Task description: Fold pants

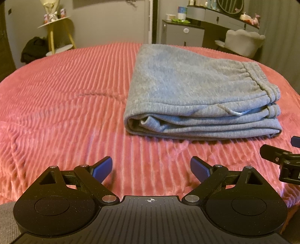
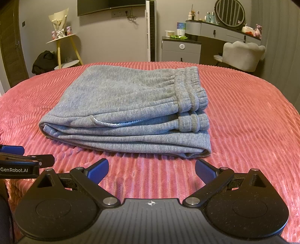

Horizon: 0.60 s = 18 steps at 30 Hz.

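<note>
Grey sweatpants (image 1: 189,90) lie folded in a thick rectangular stack on the pink ribbed bedspread (image 1: 65,97), waistband at the right. They also show in the right wrist view (image 2: 127,105), straight ahead. My left gripper (image 1: 151,169) is open and empty, near the bed's front edge, left of the stack. My right gripper (image 2: 151,169) is open and empty, just in front of the stack and apart from it. Each gripper shows at the edge of the other's view: the right one (image 1: 281,159), the left one (image 2: 22,161).
Beyond the bed stand a yellow-legged side table (image 2: 61,39), a dark bag on the floor (image 2: 44,62), a grey cabinet (image 2: 181,49), a vanity with a round mirror (image 2: 229,13) and a pale chair (image 2: 243,54). The bedspread (image 2: 253,116) stretches wide on both sides.
</note>
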{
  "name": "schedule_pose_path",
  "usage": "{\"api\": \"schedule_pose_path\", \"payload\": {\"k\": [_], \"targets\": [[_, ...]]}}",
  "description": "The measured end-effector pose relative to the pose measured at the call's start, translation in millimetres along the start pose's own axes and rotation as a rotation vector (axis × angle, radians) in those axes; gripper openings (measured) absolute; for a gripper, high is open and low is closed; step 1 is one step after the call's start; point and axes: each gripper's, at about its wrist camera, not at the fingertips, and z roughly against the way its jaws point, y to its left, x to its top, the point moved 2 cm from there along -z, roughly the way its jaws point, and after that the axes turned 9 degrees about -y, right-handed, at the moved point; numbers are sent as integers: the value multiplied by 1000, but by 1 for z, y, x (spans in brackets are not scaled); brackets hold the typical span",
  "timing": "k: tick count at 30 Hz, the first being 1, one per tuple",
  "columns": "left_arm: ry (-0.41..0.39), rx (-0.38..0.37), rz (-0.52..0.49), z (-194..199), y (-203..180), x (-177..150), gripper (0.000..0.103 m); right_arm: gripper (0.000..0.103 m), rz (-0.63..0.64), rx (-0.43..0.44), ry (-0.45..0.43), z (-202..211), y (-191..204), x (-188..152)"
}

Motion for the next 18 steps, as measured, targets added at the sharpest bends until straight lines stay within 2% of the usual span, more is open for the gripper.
{"api": "schedule_pose_path", "payload": {"k": [18], "targets": [[-4, -2, -22, 0, -2, -1, 95, 99, -10, -5, -3, 2, 4, -1]]}}
